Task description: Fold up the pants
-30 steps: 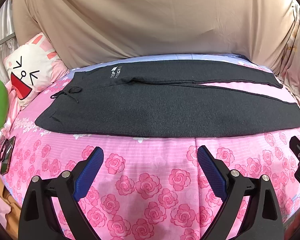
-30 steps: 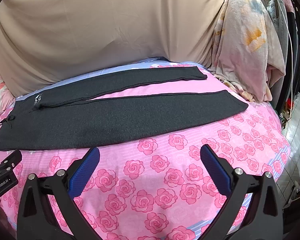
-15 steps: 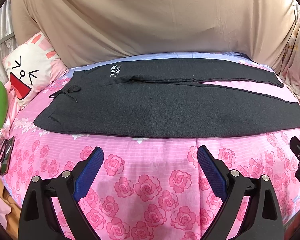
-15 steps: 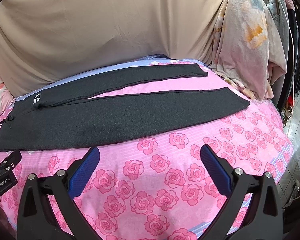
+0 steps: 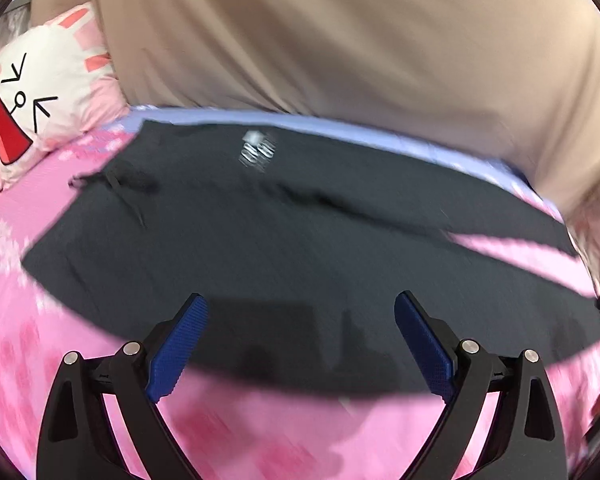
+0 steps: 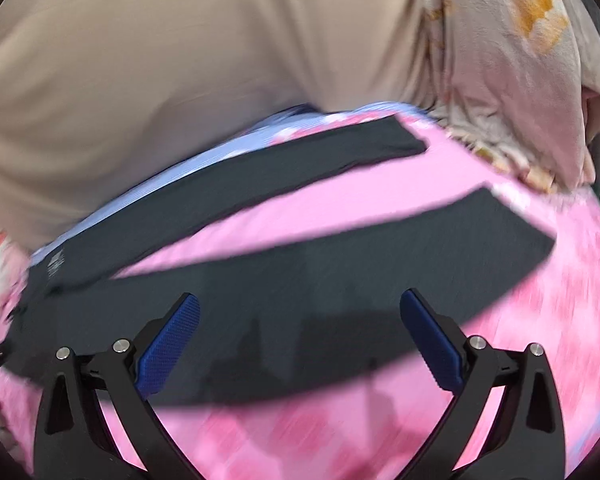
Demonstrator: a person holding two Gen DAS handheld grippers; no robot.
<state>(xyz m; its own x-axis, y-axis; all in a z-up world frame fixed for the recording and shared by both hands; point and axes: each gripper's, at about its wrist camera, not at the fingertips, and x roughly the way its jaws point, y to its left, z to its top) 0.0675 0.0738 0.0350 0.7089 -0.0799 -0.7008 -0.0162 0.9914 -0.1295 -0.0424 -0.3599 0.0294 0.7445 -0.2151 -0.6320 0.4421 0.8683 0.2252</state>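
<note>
Left wrist view: left gripper [image 5: 300, 340], jaws spread, over flat dark grey knit pants [image 5: 300, 240]; right gripper [image 6: 300, 340] likewise spread.

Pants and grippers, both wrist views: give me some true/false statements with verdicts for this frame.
1. The dark pants lie spread flat on the pink floral bedspread. True.
2. The left gripper is shut on the pants. False: its jaws are wide open, holding nothing.
3. The right gripper is open. True.
4. The two legs lie stacked on each other. False: they are splayed apart, with pink bedspread showing between them.
5. A cartoon rabbit pillow sits near the waistband end. True.
</note>
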